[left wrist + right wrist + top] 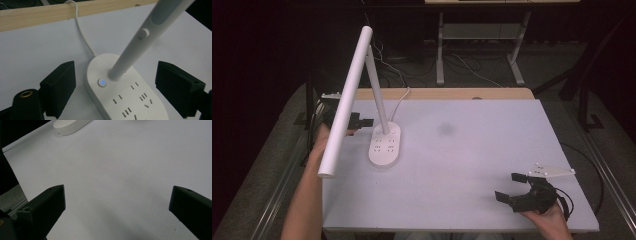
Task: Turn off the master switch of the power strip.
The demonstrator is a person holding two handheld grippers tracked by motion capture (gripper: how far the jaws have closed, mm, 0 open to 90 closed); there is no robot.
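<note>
Your left gripper (362,121) sits at the far left of the worktop (462,150), partly behind the lamp's long white head bar (344,97) in the high view, with its jaws spread wide and holding nothing. In the left gripper view those jaws stand on either side of the desk lamp's base (125,95), one near the left edge of the base and one off to its right, neither touching it as far as you can see. The base is an oval white block with socket slots on top and a small round button (102,82) glowing blue just beside the foot of the lamp stem (135,50). The stem rises tilted from the base and carries a small round knob higher up. A white cord (82,30) runs from the back of the base toward the wooden strip (50,13) along the far edge of the worktop. Moving right, the middle of the worktop is bare apart from a faint grey smudge (446,129). At the near right corner your right gripper (512,187) rests in your hand, well apart from the lamp, its jaws spread wide over bare white surface and gripping nothing; the right gripper view shows one end of the base (71,126) far off at the top.
</note>
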